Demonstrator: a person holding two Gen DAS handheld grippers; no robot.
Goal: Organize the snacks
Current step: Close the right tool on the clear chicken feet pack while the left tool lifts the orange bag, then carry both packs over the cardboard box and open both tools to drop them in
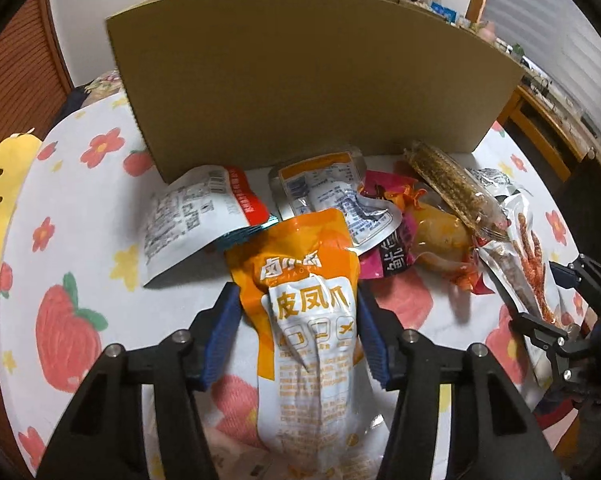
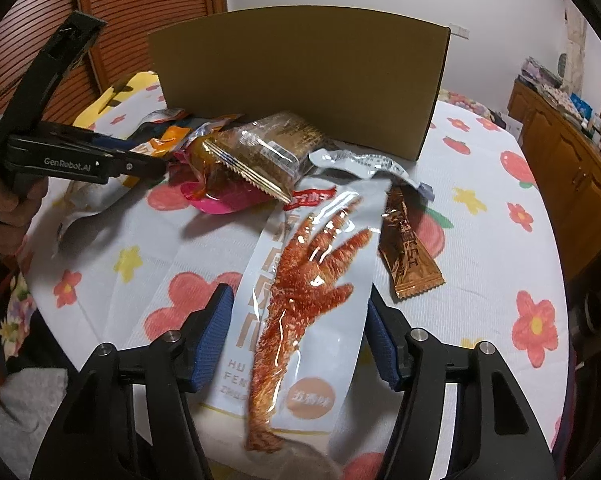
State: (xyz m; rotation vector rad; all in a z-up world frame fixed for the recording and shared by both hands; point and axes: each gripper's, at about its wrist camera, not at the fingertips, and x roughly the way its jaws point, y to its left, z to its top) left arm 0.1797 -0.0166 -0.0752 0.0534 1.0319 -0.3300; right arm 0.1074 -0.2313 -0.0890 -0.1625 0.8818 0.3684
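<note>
The bench [image 2: 500, 208], under its flowered cloth, carries everything, and the cardboard box [image 1: 300, 92] stands upright at its far side; I place the rest from that box. The snack pile [image 1: 340, 208] lies against the box's near wall. Nearer me than the pile, in front of the box's left half, lies the orange chicken-feet pouch [image 1: 312, 320], its long axis running from the box toward me. My left hand-held gripper [image 1: 296, 336] straddles it, blue pads spread apart on either side and seemingly touching its edges; I judge it not yet clamped. In front of the box's right half, the pale chicken-foot packet [image 2: 300, 320] lies the same way, lengthwise toward me, between the parted pads of my right hand-held gripper [image 2: 300, 332]. Each hand is nearest its own packet, so closing across the short width should take each. A small brown sachet [image 2: 408, 256] lies just right of the pale packet.
</note>
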